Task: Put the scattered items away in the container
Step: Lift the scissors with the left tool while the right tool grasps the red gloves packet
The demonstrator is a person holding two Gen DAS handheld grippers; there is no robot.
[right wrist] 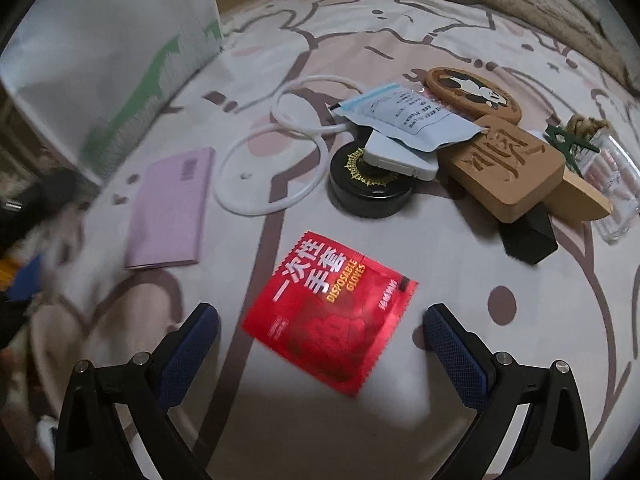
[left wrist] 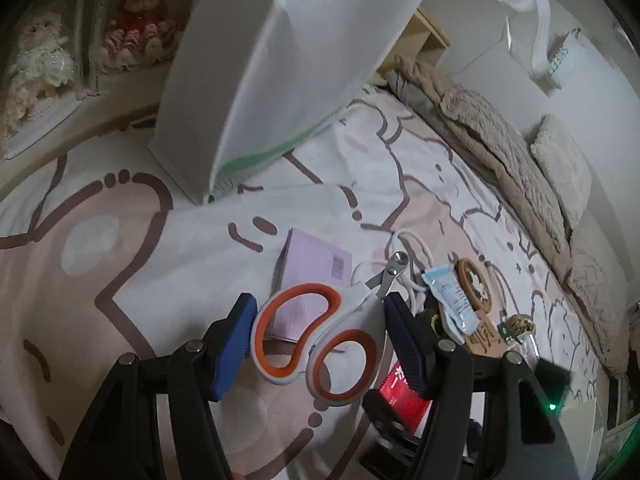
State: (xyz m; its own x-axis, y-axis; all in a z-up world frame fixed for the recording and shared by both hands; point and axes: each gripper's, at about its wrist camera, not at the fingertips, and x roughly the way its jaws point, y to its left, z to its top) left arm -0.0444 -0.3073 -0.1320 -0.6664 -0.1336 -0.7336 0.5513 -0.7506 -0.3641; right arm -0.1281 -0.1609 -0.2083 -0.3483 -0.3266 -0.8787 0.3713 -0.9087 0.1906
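Orange-handled clippers [left wrist: 320, 344] are sitting between the blue pads of the left tongs [left wrist: 318, 344], which are gripping the white handles and holding them clear of the bedsheet [left wrist: 120, 280], the small steel tip pointing away from the camera. Beyond them a lilac booklet [left wrist: 308, 280] is lying flat on the sheet, and further back a tall white bag [left wrist: 256, 80] with a green stripe near its base is standing upright, its straps hanging at the top. In the right wrist view the right tongs [right wrist: 320, 340] are standing wide with nothing between their pads, hovering over a red sachet of disposable gloves [right wrist: 332, 312] that is lying flat on the bed just ahead. Behind the sachet a white cable [right wrist: 276, 160] is curling in loops, and beside it a black round tin [right wrist: 370, 192] is carrying a white charger block [right wrist: 400, 156]. A pale blue packet [right wrist: 412, 120] is resting across the charger and against a carved wooden block [right wrist: 504, 168], with a round wooden coaster [right wrist: 472, 92] touching it behind. At the far right a clear glass jar [right wrist: 612, 184] is lying on its side, though what it is holding is too blurred to tell. A beige blanket [left wrist: 500, 152] is bunching along the bed's far edge.
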